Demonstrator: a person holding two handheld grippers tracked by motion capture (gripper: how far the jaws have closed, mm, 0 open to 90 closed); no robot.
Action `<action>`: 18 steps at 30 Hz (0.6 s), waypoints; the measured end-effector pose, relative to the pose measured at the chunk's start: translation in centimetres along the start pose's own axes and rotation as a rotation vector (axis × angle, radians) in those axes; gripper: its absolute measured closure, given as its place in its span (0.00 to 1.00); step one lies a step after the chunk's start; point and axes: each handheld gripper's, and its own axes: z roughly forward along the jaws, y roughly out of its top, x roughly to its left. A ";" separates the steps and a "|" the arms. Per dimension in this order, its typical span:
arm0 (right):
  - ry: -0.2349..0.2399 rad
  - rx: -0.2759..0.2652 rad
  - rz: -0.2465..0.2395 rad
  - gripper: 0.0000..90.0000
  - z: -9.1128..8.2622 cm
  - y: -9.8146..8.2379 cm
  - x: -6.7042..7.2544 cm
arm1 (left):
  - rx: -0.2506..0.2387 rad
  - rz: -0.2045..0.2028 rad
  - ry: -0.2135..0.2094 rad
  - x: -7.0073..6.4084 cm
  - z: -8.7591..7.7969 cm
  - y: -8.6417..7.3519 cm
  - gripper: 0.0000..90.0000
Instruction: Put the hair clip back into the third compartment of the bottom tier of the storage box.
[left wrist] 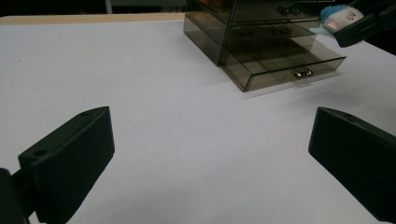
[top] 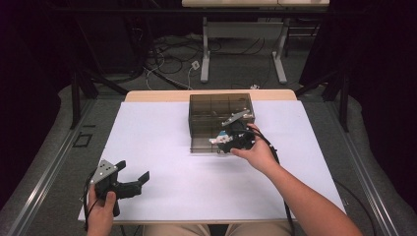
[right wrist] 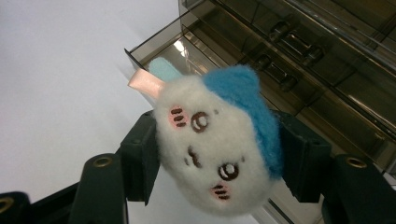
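A small white plush toy (right wrist: 219, 144) with a blue cap and a stitched face is pinched between the jaws of my right gripper (right wrist: 215, 158). In the high view that gripper (top: 223, 140) holds the toy (top: 220, 139) over the pulled-out bottom drawer (top: 204, 145) of a smoky clear drawer cabinet (top: 216, 115). From the left gripper view the toy (left wrist: 340, 19) hangs above the open drawer (left wrist: 285, 65). My left gripper (top: 134, 178) rests at the near left of the white tabletop (top: 162, 147), jaws wide apart with nothing between them.
The cabinet stands at the middle back of the tabletop, its upper drawers closed. A cable (top: 275, 157) trails from the right gripper along the forearm. Beyond the table lie floor cables (top: 172, 61) and the legs of another desk (top: 205, 54).
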 end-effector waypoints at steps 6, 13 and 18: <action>-0.010 0.003 0.005 0.43 -0.2 0.0 -0.7 | 0.000 0.001 0.001 0.0 0.0 0.0 0.01; -0.028 0.007 0.010 0.43 -0.3 -0.2 -1.6 | 0.000 -0.002 0.001 0.0 0.0 0.0 0.01; -0.038 0.021 0.019 0.43 -0.3 -0.3 -2.0 | 0.001 0.000 0.001 0.0 0.0 0.0 0.01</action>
